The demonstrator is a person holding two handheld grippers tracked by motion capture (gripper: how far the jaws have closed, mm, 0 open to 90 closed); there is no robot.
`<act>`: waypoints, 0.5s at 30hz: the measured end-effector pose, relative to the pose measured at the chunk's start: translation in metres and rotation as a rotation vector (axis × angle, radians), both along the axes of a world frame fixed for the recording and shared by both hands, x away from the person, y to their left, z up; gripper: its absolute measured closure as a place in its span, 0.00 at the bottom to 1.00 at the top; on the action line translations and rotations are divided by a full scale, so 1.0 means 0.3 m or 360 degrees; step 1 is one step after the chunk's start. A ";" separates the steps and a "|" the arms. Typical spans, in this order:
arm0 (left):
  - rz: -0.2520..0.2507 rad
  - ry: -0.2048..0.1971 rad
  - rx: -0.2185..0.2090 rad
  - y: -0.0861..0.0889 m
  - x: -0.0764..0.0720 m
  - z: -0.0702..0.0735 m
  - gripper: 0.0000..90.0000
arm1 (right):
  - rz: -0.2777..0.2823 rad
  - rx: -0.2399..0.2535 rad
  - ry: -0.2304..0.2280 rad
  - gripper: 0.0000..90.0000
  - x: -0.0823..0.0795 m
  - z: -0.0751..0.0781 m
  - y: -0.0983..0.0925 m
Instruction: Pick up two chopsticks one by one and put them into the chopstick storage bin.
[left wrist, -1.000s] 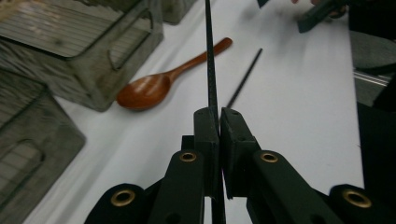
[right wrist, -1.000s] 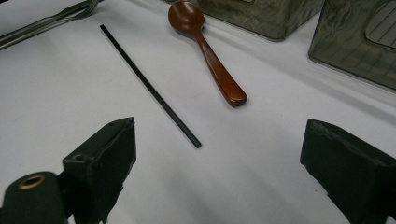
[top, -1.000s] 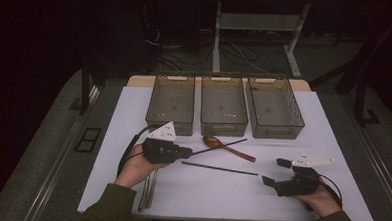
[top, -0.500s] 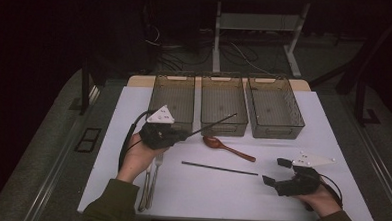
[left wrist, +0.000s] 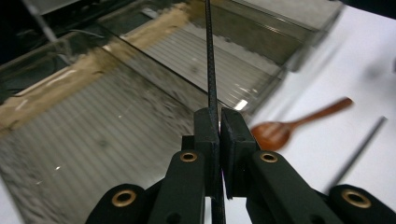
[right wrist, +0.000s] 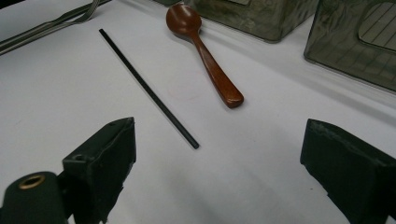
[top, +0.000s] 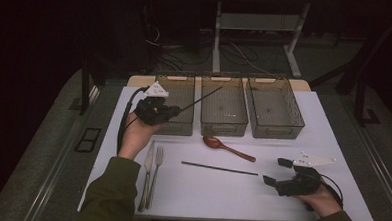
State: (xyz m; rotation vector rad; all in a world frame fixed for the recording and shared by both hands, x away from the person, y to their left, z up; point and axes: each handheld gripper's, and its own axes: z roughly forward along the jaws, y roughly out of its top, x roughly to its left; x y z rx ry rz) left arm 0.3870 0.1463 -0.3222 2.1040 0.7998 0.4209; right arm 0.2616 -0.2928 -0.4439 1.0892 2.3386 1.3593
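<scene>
— What's the setting?
— A white table (top: 280, 199) in a dark room, three clear bins (top: 224, 109) along its far edge.
— What changed?
— The left gripper (top: 174, 111) has risen from the tabletop to the leftmost bin.
— The tools?
— Left clamped on a black chopstick (left wrist: 210, 79); the right gripper (top: 275, 173) gapes empty near the second chopstick (top: 219, 168).

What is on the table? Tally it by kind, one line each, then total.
Clear plastic bins: 3
Black chopsticks: 2, one on the table, one clamped in the left gripper
Wooden spoon: 1
Metal fork: 1
Metal knife: 1
Total: 8
</scene>
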 end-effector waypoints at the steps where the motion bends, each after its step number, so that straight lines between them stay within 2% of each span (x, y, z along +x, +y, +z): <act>1: 0.0020 0.0002 0.0005 0.002 0.009 0.003 0.95 | -0.0001 0.0001 -0.0001 0.12 0.000 0.000 0.000; 9: 0.0212 -0.0015 0.0053 0.015 0.072 0.003 0.95 | -0.0004 0.0007 0.0005 0.12 -0.001 0.002 -0.002; 11: 0.0259 -0.0014 0.0106 0.018 0.088 0.002 0.95 | -0.0002 0.0004 -0.0001 0.12 -0.001 0.002 -0.003; 15: 0.0318 0.0011 0.0136 0.031 0.117 -0.001 0.95 | -0.0004 0.0009 0.0001 0.12 0.000 0.003 -0.004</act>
